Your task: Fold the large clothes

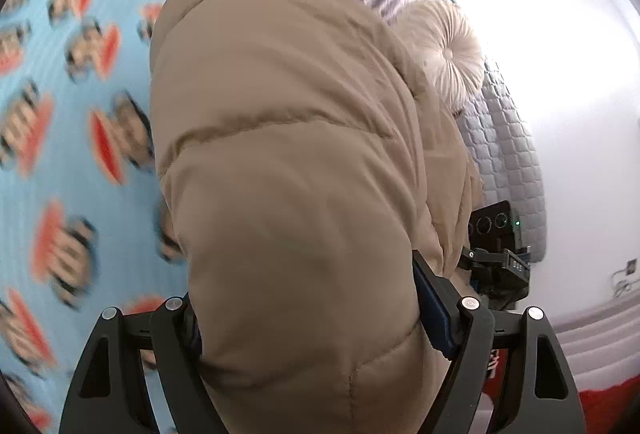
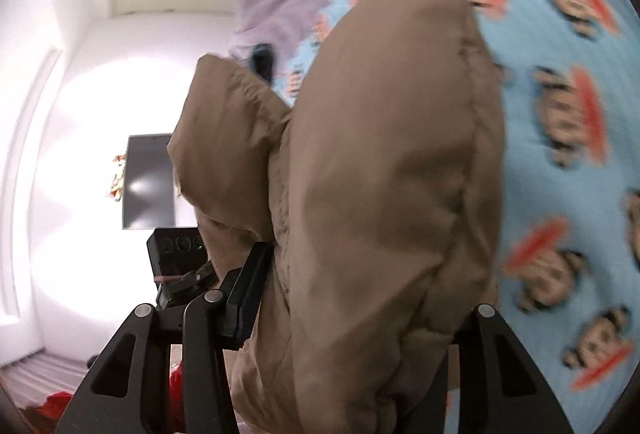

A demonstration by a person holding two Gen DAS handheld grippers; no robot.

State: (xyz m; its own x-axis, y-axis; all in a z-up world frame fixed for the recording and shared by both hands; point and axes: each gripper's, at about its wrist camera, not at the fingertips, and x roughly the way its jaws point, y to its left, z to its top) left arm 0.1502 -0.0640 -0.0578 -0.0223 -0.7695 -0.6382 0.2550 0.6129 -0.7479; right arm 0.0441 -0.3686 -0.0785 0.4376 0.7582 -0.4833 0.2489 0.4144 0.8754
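Filling the middle of both wrist views, the tan puffer jacket (image 1: 288,161) runs lengthwise from bottom to top, lifted above the monkey-print blue sheet (image 1: 60,121). The left gripper (image 1: 312,318) and right gripper (image 2: 360,298) each clench its padded bulk, equally near.

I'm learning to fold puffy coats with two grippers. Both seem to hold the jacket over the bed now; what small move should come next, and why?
Probably lower both grippers together and lay the jacket down on the blue sheet. The left gripper and the right gripper each pinch thick padding, and the bulk hangs bunched between them, so it cannot be folded until it lies flat.
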